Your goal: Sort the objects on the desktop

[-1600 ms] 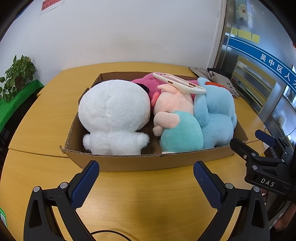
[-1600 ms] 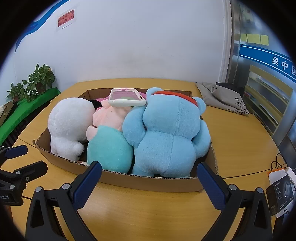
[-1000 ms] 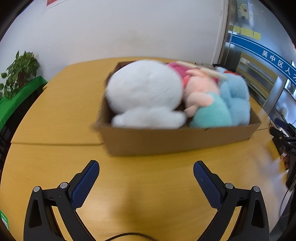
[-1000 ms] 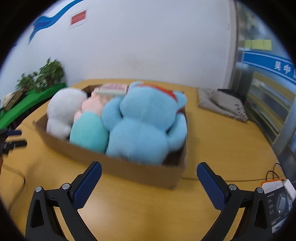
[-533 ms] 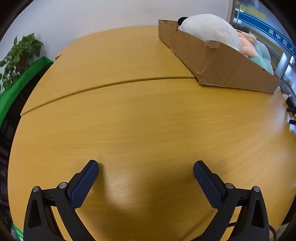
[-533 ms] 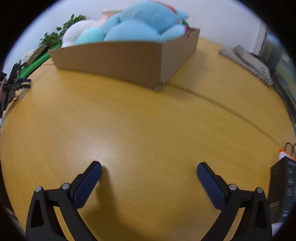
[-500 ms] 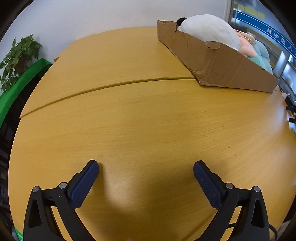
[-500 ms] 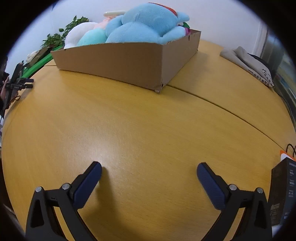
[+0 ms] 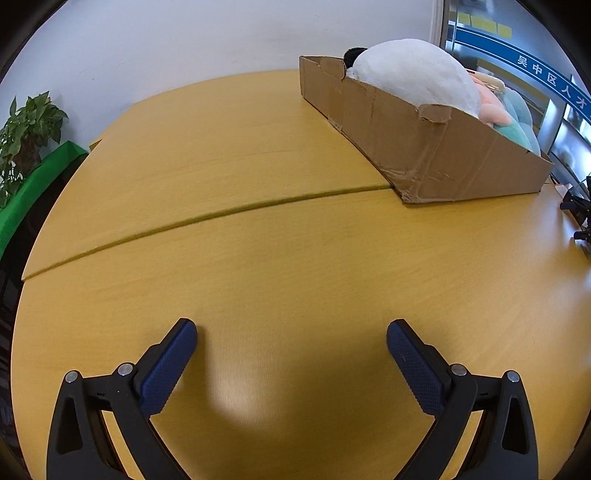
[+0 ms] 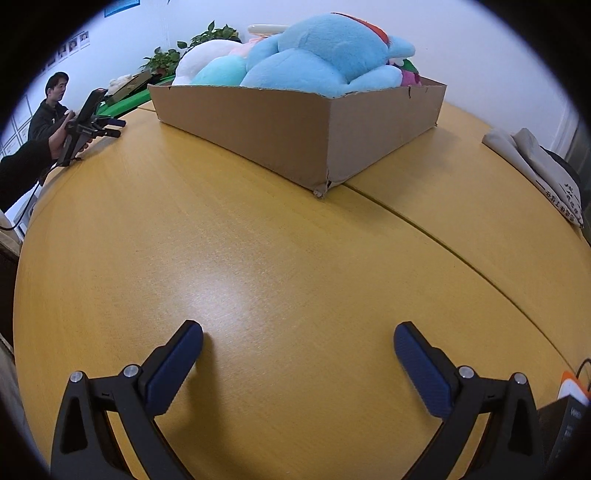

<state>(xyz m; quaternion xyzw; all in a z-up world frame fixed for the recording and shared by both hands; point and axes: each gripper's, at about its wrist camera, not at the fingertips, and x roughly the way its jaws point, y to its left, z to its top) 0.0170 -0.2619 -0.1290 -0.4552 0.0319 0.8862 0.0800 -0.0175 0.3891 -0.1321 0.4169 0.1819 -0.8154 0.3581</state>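
Note:
A cardboard box [image 9: 424,147] stands on the yellow wooden table [image 9: 258,258], at the upper right in the left wrist view. It holds a white plush [image 9: 413,79], a pink plush [image 9: 493,110] and a teal plush [image 9: 521,129]. In the right wrist view the box [image 10: 258,122] sits at the upper middle with a blue plush [image 10: 325,55] on top, beside the teal plush [image 10: 221,72] and white plush [image 10: 201,55]. A white phone [image 10: 267,28] lies on the plushes. My left gripper [image 9: 291,339] is open and empty low over the table. My right gripper [image 10: 298,341] is open and empty too.
A seam [image 9: 207,218] crosses the tabletop. A folded grey bag [image 10: 535,166] lies at the table's right. A dark box with an orange-white item [image 10: 569,406] stands at the right edge. A person [image 10: 48,110] with another gripper stands left. Potted plants [image 9: 26,129] stand beyond the table.
Both grippers have dropped from above the box to low over the table, the left swinging to the box's left end and the right to its right end. Both stay open.

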